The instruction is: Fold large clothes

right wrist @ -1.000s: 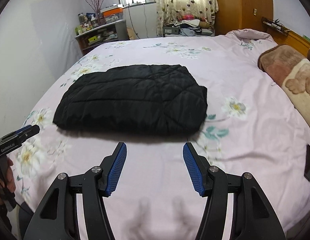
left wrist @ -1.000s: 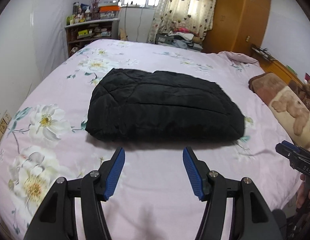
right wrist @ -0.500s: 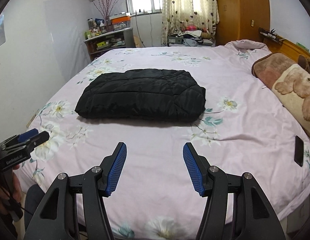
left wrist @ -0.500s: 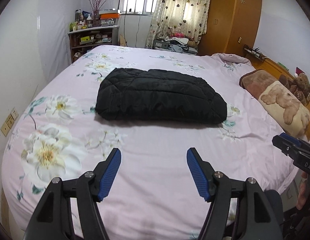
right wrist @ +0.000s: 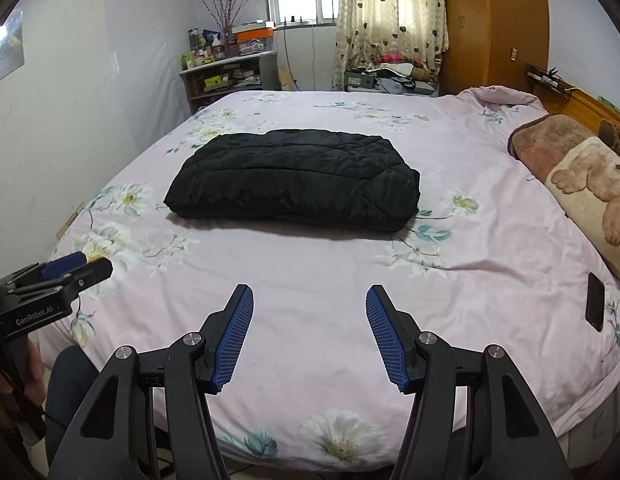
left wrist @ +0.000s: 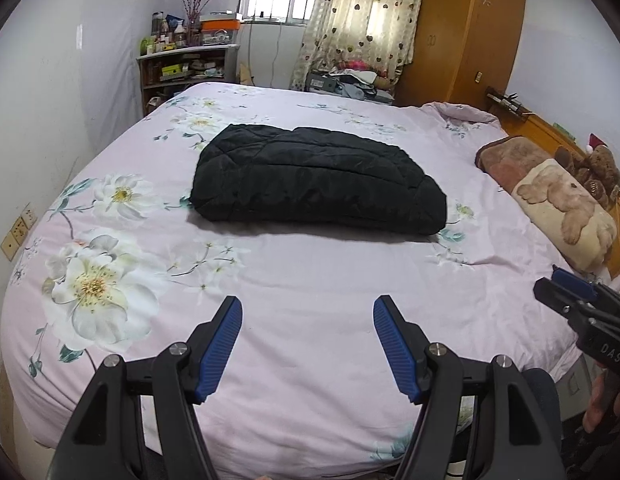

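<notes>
A black quilted jacket (left wrist: 317, 186) (right wrist: 298, 178) lies folded into a thick rectangle in the middle of the pink floral bed (left wrist: 310, 280) (right wrist: 310, 264). My left gripper (left wrist: 308, 308) hangs open over the bed's near part, well short of the jacket, with nothing between its blue pads. My right gripper (right wrist: 310, 296) is likewise open and holds nothing, also back from the jacket. Each gripper shows at the edge of the other's view: the right one (left wrist: 565, 292) at the right edge, the left one (right wrist: 78, 266) at the left edge.
A bear-print blanket (left wrist: 557, 196) and a plush bear (left wrist: 597, 168) lie at the bed's right side. A dark phone (right wrist: 595, 307) rests on the sheet near the right edge. A shelf (left wrist: 186, 68), a wardrobe (left wrist: 465, 28) and piled clothes (left wrist: 349, 80) stand behind the bed.
Both grippers have drawn back from the jacket toward the bed's near edge, so more of the bed shows. The left gripper's jaws have widened a little. The jacket has not moved.
</notes>
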Demonstrator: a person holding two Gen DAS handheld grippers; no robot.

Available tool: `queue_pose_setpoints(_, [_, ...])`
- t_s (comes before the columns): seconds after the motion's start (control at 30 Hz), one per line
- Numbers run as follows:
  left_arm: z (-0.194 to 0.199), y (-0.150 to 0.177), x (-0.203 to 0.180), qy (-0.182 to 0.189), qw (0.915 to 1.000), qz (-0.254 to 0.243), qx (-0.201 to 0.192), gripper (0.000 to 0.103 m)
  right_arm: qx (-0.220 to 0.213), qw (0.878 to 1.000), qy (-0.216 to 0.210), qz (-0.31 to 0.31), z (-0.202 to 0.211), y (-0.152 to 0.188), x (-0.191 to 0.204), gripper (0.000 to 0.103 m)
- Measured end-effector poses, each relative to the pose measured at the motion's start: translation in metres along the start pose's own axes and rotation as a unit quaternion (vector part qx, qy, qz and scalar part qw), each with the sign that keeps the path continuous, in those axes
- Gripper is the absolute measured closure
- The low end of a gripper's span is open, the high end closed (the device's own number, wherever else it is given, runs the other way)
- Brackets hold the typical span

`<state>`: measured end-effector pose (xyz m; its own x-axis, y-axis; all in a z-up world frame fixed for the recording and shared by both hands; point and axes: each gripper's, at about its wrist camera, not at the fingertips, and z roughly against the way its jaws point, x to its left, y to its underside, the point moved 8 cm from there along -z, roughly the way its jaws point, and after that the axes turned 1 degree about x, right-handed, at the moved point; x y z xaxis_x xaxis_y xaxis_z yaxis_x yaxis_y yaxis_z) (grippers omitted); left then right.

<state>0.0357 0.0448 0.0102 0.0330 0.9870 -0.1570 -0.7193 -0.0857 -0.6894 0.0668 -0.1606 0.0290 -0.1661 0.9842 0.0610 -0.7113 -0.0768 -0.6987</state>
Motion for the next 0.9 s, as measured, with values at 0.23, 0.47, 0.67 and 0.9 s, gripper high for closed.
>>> queue_pose_setpoints(0.23, [-0.0022,0.0008,-0.0037,0.019,0.9997,0.016,0.006,0.033,0.001,1.0,0.001,0.002,-0.0017,0.0021,0.0009,0.044])
queue_pose_setpoints(0.47, [-0.0018,0.0024,-0.0047,0.016,0.9997,0.015,0.005,0.033,0.007,1.0,-0.001,0.004,-0.003,0.006,-0.0003,0.044])
queue_pose_setpoints(0.67, [-0.0001,0.0034,-0.0047,0.012,0.9998,0.014,0.003,0.033,0.007,1.0,-0.001,0.007,-0.0014,0.0062,-0.0008,0.044])
queue_pose_setpoints(0.9, [0.0003,0.0034,-0.0054,0.015,0.9998,0.013,0.002,0.033,0.007,1.0,-0.001,0.007,-0.0008,0.0065,-0.0011,0.044])
